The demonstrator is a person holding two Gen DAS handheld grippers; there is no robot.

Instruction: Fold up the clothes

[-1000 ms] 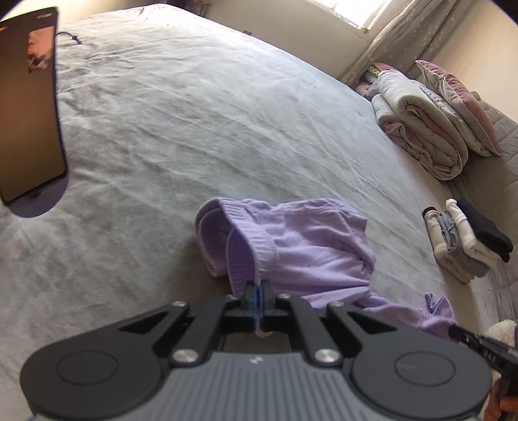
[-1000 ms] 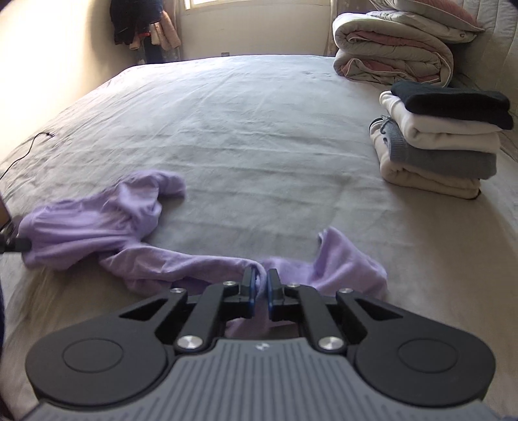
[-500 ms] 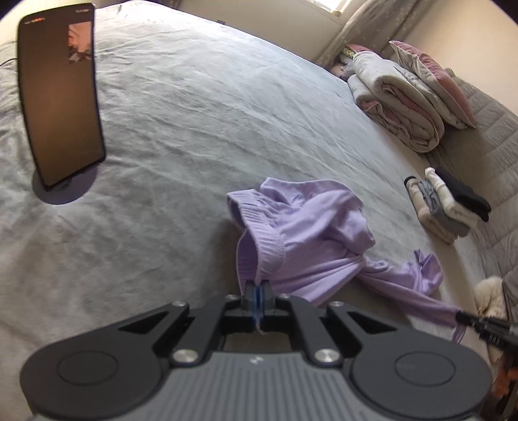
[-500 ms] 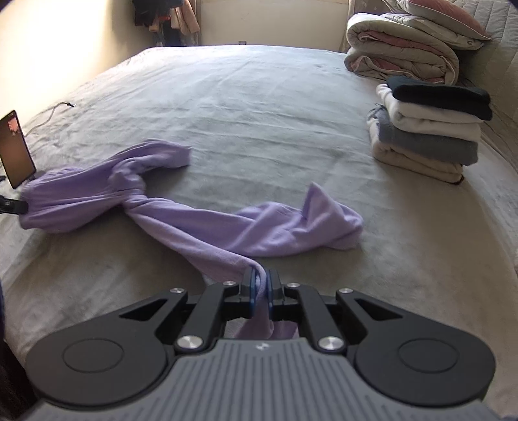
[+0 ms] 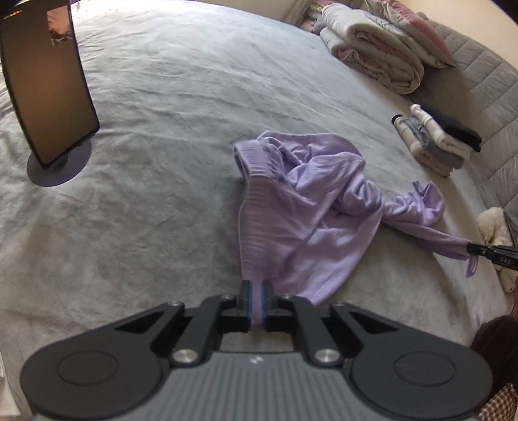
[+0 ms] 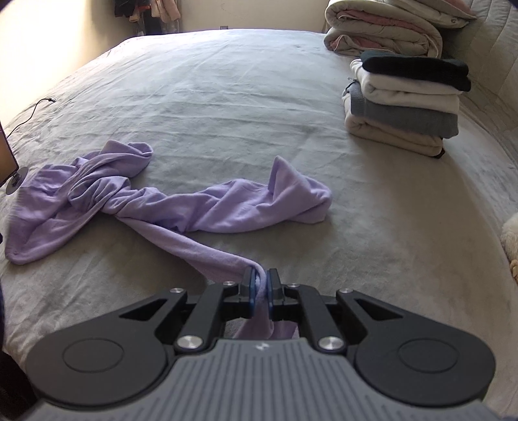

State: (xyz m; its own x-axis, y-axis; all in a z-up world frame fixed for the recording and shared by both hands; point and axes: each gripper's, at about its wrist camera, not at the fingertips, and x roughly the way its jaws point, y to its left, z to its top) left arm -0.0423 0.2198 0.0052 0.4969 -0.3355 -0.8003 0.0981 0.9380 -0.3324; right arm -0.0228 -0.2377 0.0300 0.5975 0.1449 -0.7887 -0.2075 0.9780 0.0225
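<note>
left gripper opening on ribbed waistband, lilac trousers twisted, rumpled on bed

Grey bed, lilac garment, folded stack, phone stand

A home bedroom: a wide bed under a wrinkled grey cover, rolled cream and pink quilts by the padded headboard, a stack of folded garments, and clothes hanging in the far corner.

Lilac garment — twisted, rumpled, stretched across grey bed
</note>
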